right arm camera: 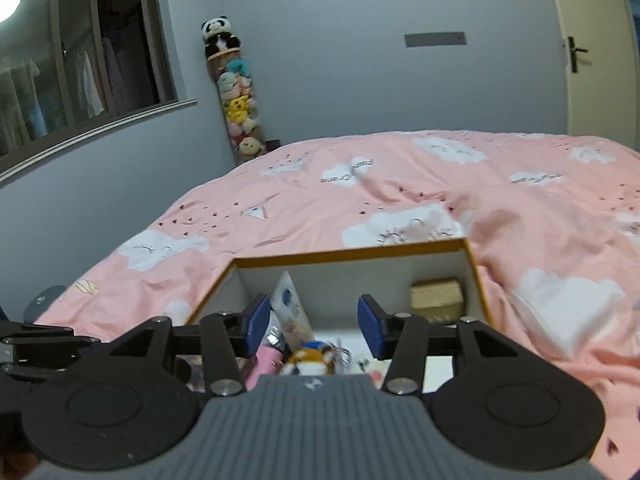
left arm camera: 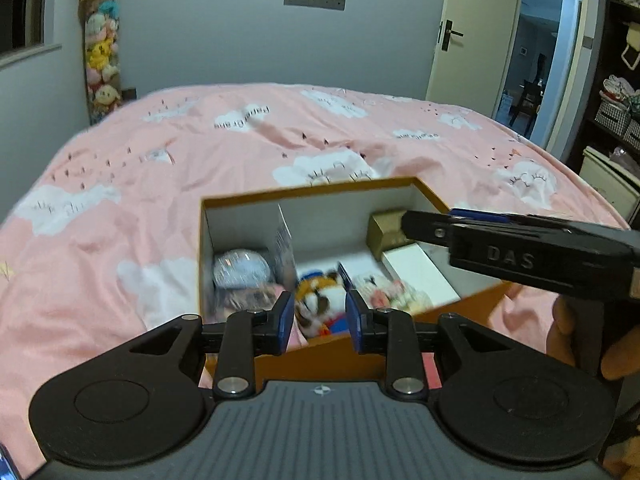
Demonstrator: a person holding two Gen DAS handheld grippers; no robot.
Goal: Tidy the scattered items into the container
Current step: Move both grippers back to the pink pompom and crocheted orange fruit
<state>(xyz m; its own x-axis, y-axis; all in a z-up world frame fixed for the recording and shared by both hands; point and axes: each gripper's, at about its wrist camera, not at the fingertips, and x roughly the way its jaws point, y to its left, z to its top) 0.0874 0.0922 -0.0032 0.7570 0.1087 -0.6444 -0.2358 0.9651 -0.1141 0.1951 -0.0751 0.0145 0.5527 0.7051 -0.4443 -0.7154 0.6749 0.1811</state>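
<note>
Right, your left gripper (left arm camera: 318,316) & right gripper (right arm camera: 310,322) both gape wide, empty, over the orange box (left arm camera: 332,189) on the bed (left arm camera: 120,168). Fox plush (left arm camera: 320,300), probably, lies inside at 6 o'clock.

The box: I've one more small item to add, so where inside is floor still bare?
Bare floor in the box runs along the back wall, between the upright card and the tan block. The front is crowded: orange plush, pale plush, white case. The left compartment holds a silvery ball.
</note>
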